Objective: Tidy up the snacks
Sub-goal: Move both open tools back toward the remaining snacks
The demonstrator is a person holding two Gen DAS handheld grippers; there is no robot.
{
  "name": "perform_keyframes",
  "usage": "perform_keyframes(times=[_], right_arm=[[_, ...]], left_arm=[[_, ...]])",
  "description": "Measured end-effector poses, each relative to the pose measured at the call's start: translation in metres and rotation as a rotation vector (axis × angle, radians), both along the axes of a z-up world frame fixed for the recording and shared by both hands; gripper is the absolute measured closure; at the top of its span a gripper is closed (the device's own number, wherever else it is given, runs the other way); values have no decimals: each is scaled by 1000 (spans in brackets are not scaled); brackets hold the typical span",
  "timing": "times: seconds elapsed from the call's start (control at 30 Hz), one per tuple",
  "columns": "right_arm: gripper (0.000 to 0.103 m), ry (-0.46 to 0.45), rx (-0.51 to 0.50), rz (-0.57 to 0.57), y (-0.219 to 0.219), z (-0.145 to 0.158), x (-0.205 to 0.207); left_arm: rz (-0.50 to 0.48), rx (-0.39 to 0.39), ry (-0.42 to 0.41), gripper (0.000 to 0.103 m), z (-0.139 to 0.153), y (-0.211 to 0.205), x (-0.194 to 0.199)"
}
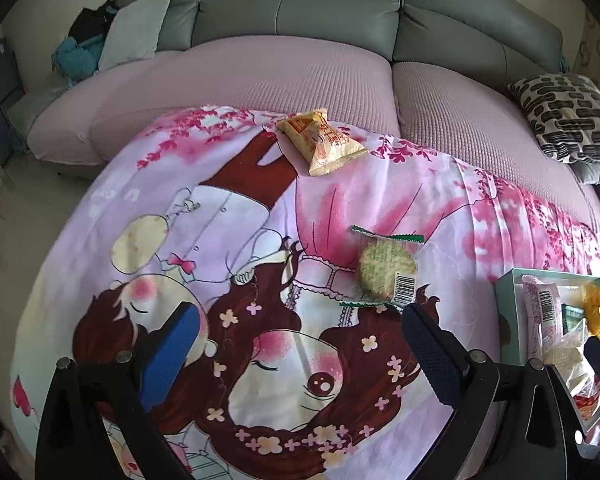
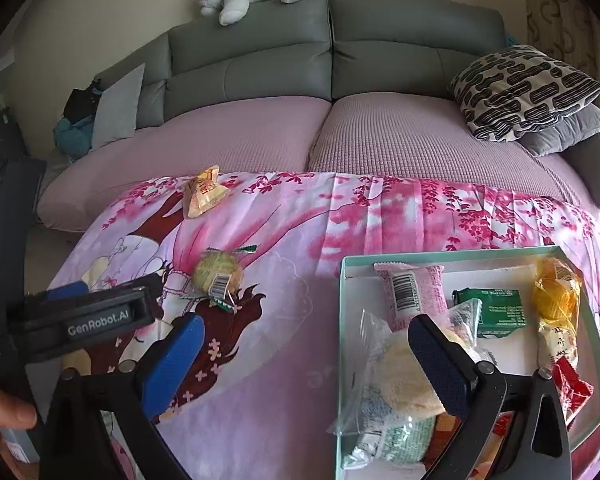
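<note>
- The left gripper (image 1: 300, 344) hangs over the printed cloth (image 1: 220, 220) with its fingers spread wide and nothing between them; the round cake in a clear wrapper (image 1: 387, 266) lies just ahead of its right finger.
- The right gripper (image 2: 306, 344) is also spread wide and empty, its right finger above the box (image 2: 452, 255) and its left finger over bare cloth.
- Two snacks are not yet put away: the round cake near the middle of the cloth, and a yellow packet (image 1: 322, 142) well apart from it at the far edge, near the sofa (image 1: 300, 12).
- The round cake is probably light and crumbly, in slick crinkly film. Pinching the green crimped end of the wrapper looks safer than squeezing across the cake, which could crack it.
- The yellow packet looks puffed and soft; a light pinch across its middle or on a sealed end should do, though film like that can slip.
- The pale green box sits on the cloth at the right and already holds several snacks: a pink wrapped bar (image 2: 410, 292), a green carton (image 2: 496, 312), a yellow-orange wrapped piece (image 2: 554, 300), a pale round cake in clear film (image 2: 396, 376) and a red packet (image 2: 572, 390).
- Bare floor shows at the box's far side, so there seems room for both.
</note>
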State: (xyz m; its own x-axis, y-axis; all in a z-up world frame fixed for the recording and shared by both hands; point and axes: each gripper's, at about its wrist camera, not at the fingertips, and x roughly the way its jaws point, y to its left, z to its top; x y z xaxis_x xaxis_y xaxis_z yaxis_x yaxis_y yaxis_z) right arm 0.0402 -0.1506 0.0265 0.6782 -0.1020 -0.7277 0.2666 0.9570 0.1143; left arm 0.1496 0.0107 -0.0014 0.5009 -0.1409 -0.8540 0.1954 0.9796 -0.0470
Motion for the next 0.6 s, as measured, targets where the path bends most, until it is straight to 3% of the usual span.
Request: perform_keyframes(times=[0.17, 0.23, 0.37, 0.6], right_arm=[[0, 13, 5, 13, 8, -4, 14], [0, 20, 11, 22, 12, -6, 21], [0, 45, 3, 42, 22, -15, 36], [0, 99, 2, 93, 41, -29, 69]], left_arm=[[17, -23, 36, 2, -2, 7, 13], [-3, -30, 12, 2, 1, 11, 19], [-10, 44, -13, 2, 0, 21, 32], [-54, 47, 4, 2, -8, 40, 53]])
